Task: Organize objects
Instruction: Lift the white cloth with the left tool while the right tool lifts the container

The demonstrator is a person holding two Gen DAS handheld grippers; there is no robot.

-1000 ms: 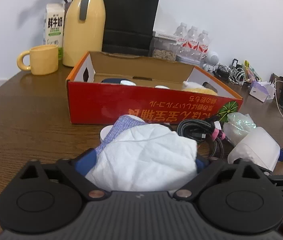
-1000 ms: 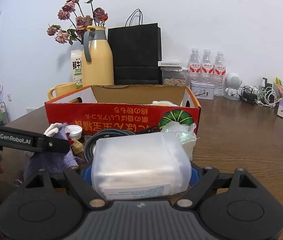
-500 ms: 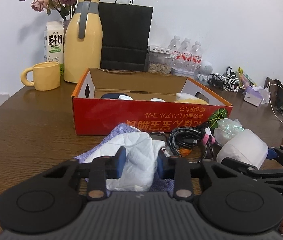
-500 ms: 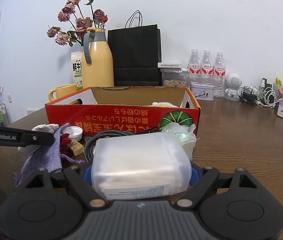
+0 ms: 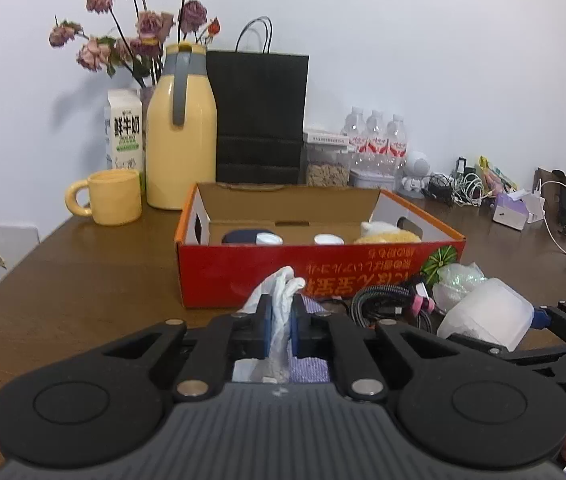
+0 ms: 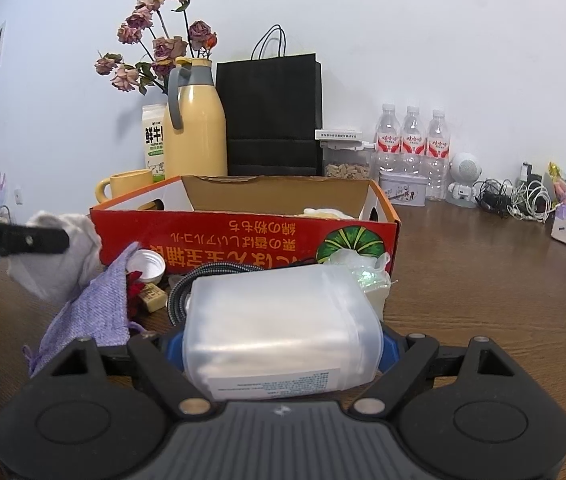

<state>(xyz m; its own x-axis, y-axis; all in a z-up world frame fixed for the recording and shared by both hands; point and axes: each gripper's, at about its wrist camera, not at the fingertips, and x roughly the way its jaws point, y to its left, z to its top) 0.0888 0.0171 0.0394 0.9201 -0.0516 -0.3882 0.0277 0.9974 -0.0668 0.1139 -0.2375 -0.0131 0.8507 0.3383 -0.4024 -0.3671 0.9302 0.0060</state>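
Now the left hand-held gripper (image 5: 281, 322) pinches a white cloth (image 5: 279, 300) above the desk (image 5: 83, 280), the right hand-held gripper (image 6: 283, 344) clasps a plastic container (image 6: 279, 336), and both probably next need lifting over the rim into the red box (image 5: 315, 268).

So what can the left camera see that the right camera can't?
Only the left wrist view looks down into the red box, showing the white-capped jars on its floor.

Only the right wrist view shows the loose white cap and the tan block in front of the box.

Both show the white cloth pinched in the left gripper, the plastic container in the right gripper, and the yellow jug.
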